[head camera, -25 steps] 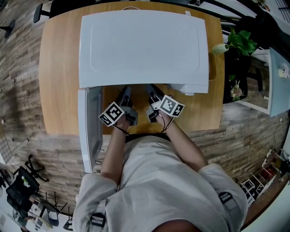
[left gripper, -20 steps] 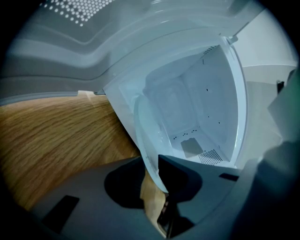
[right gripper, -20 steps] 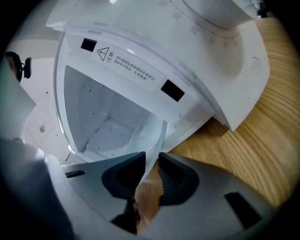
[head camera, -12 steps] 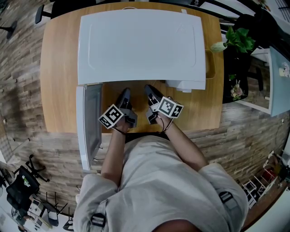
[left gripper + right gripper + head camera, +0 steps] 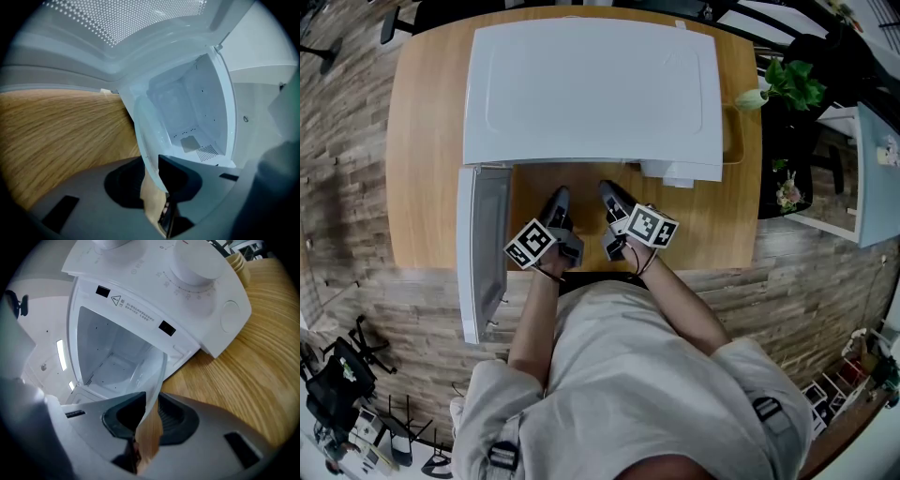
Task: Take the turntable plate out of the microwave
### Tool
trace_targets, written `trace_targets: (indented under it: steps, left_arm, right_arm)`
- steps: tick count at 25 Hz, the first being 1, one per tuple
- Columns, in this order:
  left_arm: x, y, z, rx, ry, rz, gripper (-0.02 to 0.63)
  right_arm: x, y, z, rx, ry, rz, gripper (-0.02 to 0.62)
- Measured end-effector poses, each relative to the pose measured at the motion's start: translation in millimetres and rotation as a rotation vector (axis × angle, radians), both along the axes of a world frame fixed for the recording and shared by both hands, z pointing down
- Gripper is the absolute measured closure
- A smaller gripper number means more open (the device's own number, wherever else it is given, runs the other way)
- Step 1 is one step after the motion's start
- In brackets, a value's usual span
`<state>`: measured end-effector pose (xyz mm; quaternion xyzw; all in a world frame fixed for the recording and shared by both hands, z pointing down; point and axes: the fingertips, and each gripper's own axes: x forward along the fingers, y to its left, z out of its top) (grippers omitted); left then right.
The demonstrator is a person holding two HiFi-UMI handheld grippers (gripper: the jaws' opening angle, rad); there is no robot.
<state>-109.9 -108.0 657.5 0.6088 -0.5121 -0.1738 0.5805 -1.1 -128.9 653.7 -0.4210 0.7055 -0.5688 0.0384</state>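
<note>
Turntable plate (image 5: 156,377) out of the microwave (image 5: 591,89), held two-handed
Left claw (image 5: 153,176) and right claw (image 5: 147,417) each clamp an opposite rim of the glass, above the desk's (image 5: 422,141) front edge, probably so its weight stays shared and level.

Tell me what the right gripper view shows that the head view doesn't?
Only the right gripper view: two dials, the white inner cavity, and the clear turntable plate pinched in the right gripper. Only the head view: the person, the left gripper, the swung-open door and a leafy plant. Both: the white microwave and the wooden table.
</note>
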Motion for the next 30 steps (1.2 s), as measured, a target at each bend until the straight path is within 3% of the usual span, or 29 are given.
trace_targets:
  steps: [9,15,30]
  left_arm:
    - [-3.1,-1.8,-0.6,0.014,-0.02,0.014,0.491]
    - [-21.9,-14.7,-1.2,0.03,0.009,-0.041,0.465]
    - [-29.7,-34.1,-1.0,0.026,0.024,-0.049,0.5]
  right_arm:
    - [6.5,-2.2,6.2,0.022,0.069,-0.033,0.491]
    - [1.3,-19.3,-0.3,0.035,0.023,-0.019,0.446]
    - [-0.6,-33.2,2.3,0.023,0.025,0.009,0.472]
